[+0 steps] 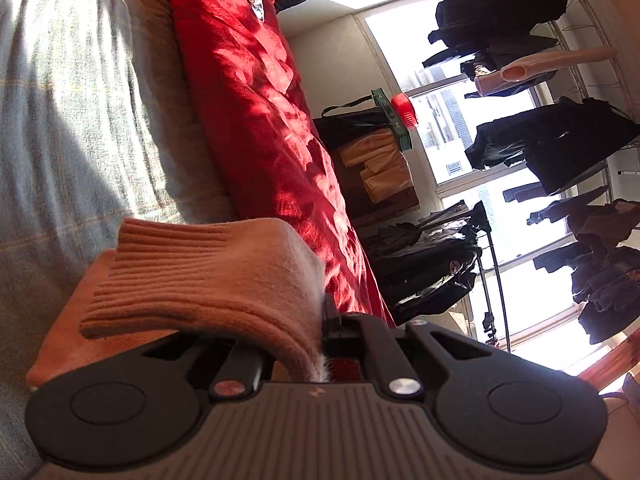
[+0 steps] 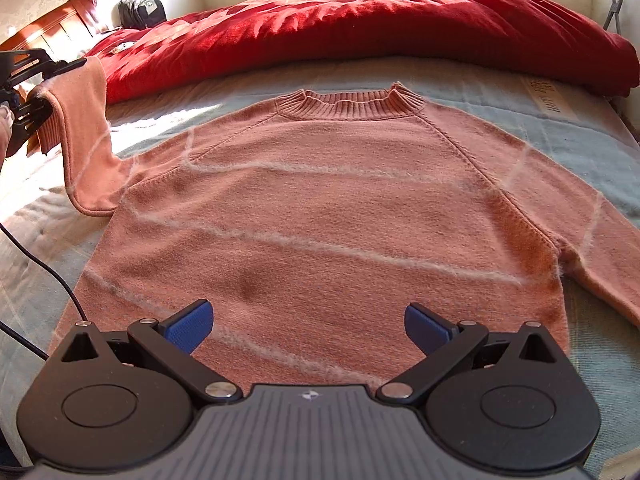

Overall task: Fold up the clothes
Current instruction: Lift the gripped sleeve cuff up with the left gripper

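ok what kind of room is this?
Most likely a bedroom at home: the pink sweater lies on a bed with a red quilt, and dark clothes hang by the window.

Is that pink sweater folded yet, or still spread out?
Mostly spread: the sweater lies flat on the bed; only one sleeve is lifted, pinched by the left gripper.
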`<state>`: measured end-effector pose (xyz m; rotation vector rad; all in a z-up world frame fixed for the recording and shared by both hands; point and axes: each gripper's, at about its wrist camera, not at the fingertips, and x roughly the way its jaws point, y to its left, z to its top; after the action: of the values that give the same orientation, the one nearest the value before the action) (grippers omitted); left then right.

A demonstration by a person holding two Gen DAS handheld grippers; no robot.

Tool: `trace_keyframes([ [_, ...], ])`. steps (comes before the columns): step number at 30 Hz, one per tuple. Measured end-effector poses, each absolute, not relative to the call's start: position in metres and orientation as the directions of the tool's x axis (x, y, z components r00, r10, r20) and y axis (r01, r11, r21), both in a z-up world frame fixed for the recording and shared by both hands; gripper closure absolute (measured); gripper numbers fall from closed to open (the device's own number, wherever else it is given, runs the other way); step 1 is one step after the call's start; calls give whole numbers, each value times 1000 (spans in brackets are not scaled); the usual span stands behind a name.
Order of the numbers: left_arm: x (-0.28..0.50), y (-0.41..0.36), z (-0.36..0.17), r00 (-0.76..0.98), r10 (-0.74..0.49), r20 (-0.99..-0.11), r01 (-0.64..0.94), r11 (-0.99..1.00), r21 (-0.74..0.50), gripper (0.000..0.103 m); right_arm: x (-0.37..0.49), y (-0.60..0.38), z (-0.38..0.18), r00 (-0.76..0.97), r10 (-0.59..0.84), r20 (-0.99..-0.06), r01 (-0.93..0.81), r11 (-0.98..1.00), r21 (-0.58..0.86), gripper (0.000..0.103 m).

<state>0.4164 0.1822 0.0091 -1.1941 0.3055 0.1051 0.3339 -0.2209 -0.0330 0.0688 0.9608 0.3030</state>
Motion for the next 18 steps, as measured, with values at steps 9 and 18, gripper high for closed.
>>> trace_keyframes([
  [9,459,106,18,942,-209,-264,-158,417,-895,100,321,-271,-38,534,260,-805,-179,965,194,0],
  [18,490,30,12,895,-352,-275,-92,456,-885,100,308,-301,-44,533,252,-808,-138,968,211,0],
])
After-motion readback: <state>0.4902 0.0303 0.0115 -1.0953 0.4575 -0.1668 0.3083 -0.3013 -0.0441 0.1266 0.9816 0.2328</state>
